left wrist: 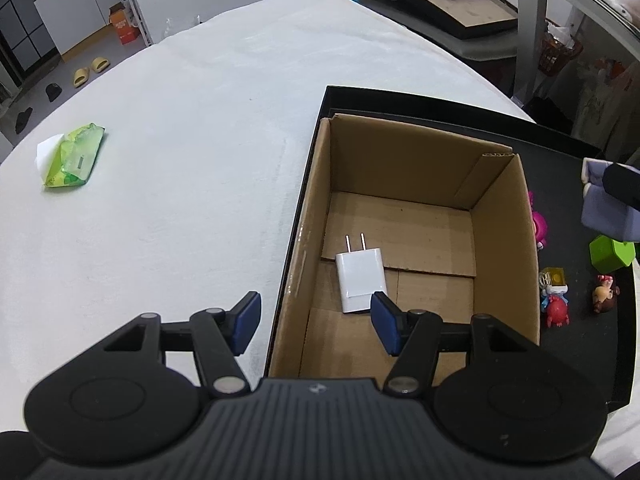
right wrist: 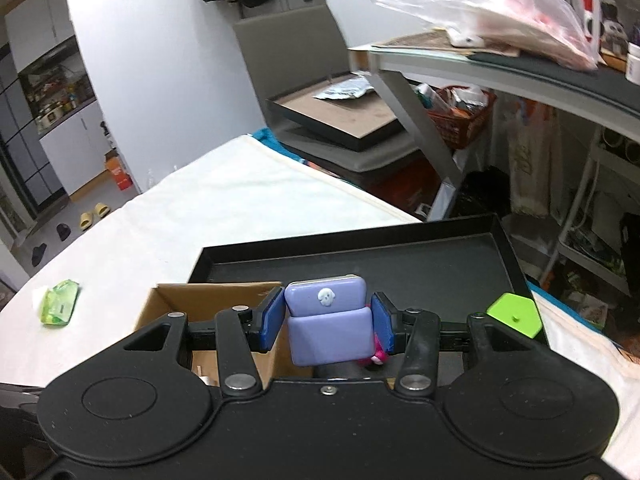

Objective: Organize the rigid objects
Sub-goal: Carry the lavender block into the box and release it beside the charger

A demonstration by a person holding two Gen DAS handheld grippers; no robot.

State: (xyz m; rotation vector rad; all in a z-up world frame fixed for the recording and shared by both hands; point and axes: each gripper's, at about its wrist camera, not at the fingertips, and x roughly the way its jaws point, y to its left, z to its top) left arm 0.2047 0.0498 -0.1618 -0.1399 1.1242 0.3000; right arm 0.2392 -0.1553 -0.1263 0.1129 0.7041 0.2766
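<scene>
An open cardboard box (left wrist: pixel 500 216) stands in a black tray (left wrist: pixel 560 152) on the white-covered table. A white plug charger (left wrist: pixel 360 280) lies on the box floor. My left gripper (left wrist: pixel 316 322) is open above the box's near left wall, nothing between its fingers. My right gripper (right wrist: pixel 326 320) is shut on a purple sofa-shaped toy (right wrist: pixel 328 322), held above the tray beside the box (right wrist: pixel 208 304). That purple toy (left wrist: pixel 604 208) also shows at the right edge of the left wrist view. Small figurines (left wrist: pixel 556 296) and a green block (left wrist: pixel 610 254) lie on the tray right of the box.
A green wet-wipe pack (left wrist: pixel 74 156) lies on the white cloth at the left. The green block (right wrist: pixel 516 314) sits at the tray's right side. A pink figurine (right wrist: pixel 378 354) peeks out under the purple toy. A chair, a glass desk and shelves stand beyond the table.
</scene>
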